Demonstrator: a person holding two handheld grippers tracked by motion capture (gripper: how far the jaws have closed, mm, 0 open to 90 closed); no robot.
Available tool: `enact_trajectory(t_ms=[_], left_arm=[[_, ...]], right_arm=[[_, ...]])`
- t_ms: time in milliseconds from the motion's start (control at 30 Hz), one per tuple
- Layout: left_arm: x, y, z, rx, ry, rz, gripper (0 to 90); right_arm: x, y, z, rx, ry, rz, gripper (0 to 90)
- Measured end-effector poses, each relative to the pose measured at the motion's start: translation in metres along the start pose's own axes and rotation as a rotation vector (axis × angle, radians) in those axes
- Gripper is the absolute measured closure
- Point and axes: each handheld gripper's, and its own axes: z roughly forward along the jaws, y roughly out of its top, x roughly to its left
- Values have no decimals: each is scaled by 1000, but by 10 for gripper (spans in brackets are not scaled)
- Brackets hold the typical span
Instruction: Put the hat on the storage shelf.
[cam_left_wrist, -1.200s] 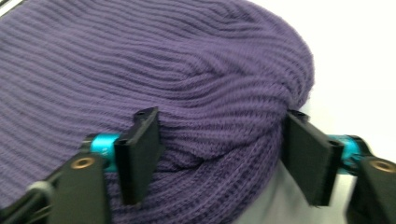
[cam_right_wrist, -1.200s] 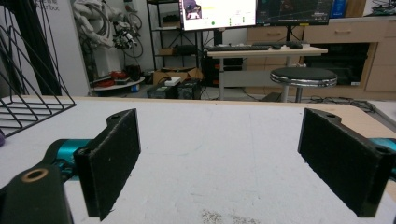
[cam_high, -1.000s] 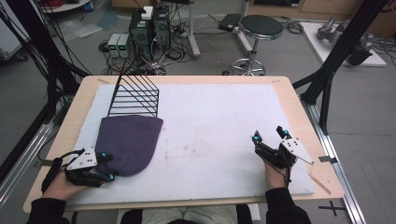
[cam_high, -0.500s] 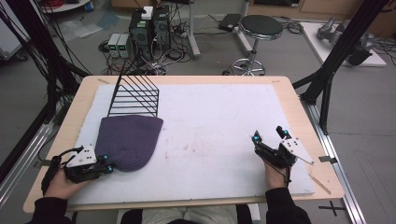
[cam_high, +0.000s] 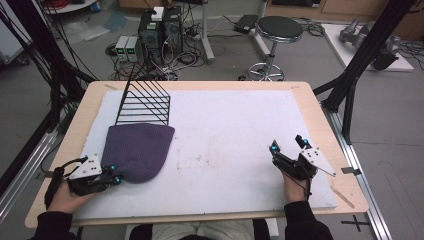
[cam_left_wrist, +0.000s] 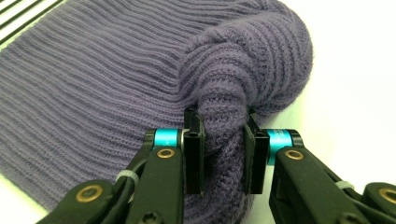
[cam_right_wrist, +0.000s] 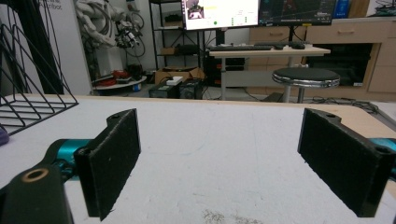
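The left gripper (cam_left_wrist: 219, 154) is pinching a bunched fold of the purple knit beanie (cam_left_wrist: 116, 93), its jaws clamped on the ribbed fabric so that a thick roll of wool is rising between them and spreading out ahead of them. In the high view the same left gripper (cam_high: 112, 179) is sitting at the near rounded end of the beanie (cam_high: 137, 150), which is lying flat on the white worktop (cam_high: 225, 135) with its far edge just touching the foot of the black wire rack (cam_high: 145, 102).

Compared with a second ago, the gripper has been drawing back toward the person: earlier it was overlapping the hat's near edge, and now it is gripping the very rim, while the hat is looking slightly stretched toward it. That suggests the grasp is holding and a pull or lift is starting.

The right gripper (cam_right_wrist: 219, 158) is waiting well apart from the hat, its jaws standing wide with bare worktop between them and the rack off beyond its left jaw. In the high view the right gripper (cam_high: 290, 150) is resting at the worktop's near right side.
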Motion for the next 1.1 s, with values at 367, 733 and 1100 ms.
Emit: enact_trajectory(t_ms=[367, 733, 1100], left_arm=[[0, 6, -14, -144, 200, -68, 746], [-6, 31, -21, -325, 386, -94, 747], [-19, 75, -18, -420, 506, -73, 746]], right_arm=[[0, 0, 0, -4, 3, 4, 123], [0, 0, 0, -4, 6, 3, 123], [1, 0, 0, -6, 9, -5, 123]])
